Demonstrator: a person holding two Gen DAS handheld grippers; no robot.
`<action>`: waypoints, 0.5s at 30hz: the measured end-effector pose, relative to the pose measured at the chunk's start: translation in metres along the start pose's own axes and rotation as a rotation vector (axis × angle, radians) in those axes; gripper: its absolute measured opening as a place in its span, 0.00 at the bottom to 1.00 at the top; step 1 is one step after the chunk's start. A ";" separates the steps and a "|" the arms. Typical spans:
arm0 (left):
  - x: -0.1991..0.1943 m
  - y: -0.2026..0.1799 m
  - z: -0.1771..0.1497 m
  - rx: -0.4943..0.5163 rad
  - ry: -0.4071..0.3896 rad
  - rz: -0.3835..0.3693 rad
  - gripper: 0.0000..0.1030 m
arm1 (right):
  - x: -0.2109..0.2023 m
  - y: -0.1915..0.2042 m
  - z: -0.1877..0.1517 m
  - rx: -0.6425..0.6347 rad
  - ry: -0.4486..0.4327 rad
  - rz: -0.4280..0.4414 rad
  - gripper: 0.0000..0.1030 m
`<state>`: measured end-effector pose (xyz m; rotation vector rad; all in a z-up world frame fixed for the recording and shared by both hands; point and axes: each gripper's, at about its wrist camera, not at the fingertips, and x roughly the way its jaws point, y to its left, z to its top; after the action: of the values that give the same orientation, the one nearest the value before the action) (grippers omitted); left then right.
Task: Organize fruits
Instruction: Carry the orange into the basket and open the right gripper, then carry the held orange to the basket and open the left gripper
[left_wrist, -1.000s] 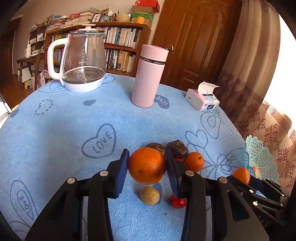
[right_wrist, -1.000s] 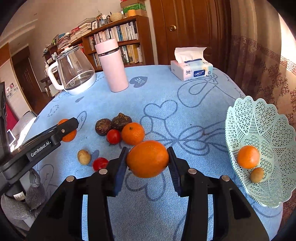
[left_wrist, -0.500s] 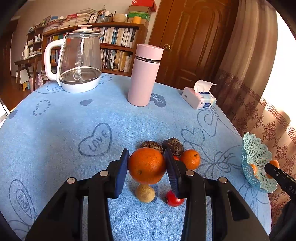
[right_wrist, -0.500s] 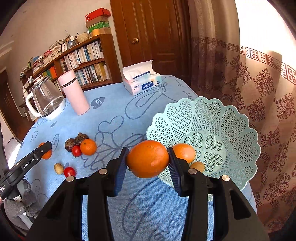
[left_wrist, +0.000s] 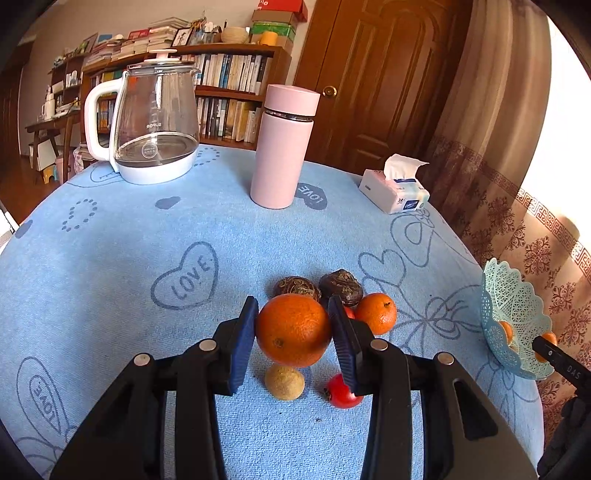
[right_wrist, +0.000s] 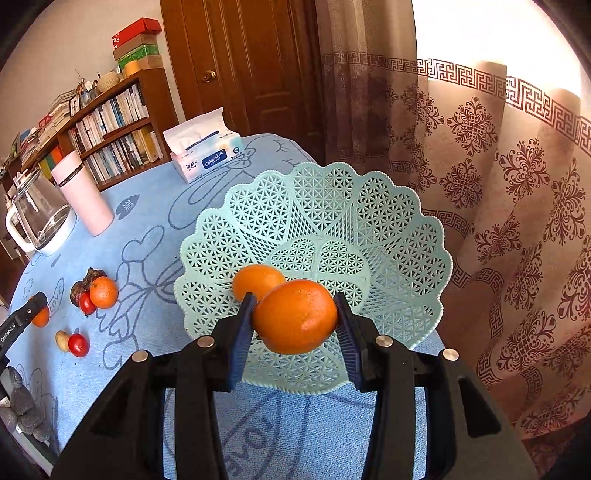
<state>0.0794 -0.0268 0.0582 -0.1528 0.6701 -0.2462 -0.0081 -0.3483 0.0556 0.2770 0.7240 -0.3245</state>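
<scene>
My left gripper (left_wrist: 292, 330) is shut on an orange (left_wrist: 293, 329) and holds it above the blue tablecloth. Below it lie a tan round fruit (left_wrist: 284, 382), a red tomato (left_wrist: 341, 391), a small orange (left_wrist: 376, 313) and two dark fruits (left_wrist: 340, 282). My right gripper (right_wrist: 294, 316) is shut on another orange (right_wrist: 295, 315) and holds it over the near side of the mint lattice basket (right_wrist: 369, 206). One orange (right_wrist: 255, 280) lies in the basket. The basket (left_wrist: 513, 306) shows at the right edge in the left wrist view.
A glass kettle (left_wrist: 155, 122), a pink flask (left_wrist: 284, 147) and a tissue pack (left_wrist: 397, 188) stand at the back of the round table. A curtain (right_wrist: 498, 184) hangs right behind the basket. A bookshelf and a door stand beyond the table.
My right gripper has carried its orange rightwards from above the table to over the basket. My left gripper has kept its orange in nearly the same place.
</scene>
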 end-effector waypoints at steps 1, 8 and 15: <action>0.000 0.000 0.000 0.000 0.000 0.000 0.39 | 0.001 0.000 -0.001 -0.001 0.003 -0.001 0.42; 0.000 0.000 -0.001 -0.002 -0.001 0.001 0.39 | 0.002 0.001 -0.002 0.003 0.009 0.001 0.43; 0.000 0.000 -0.001 0.000 -0.003 0.002 0.39 | 0.001 0.003 -0.003 0.000 0.009 0.009 0.43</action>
<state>0.0793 -0.0269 0.0575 -0.1521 0.6677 -0.2440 -0.0078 -0.3447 0.0532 0.2816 0.7316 -0.3142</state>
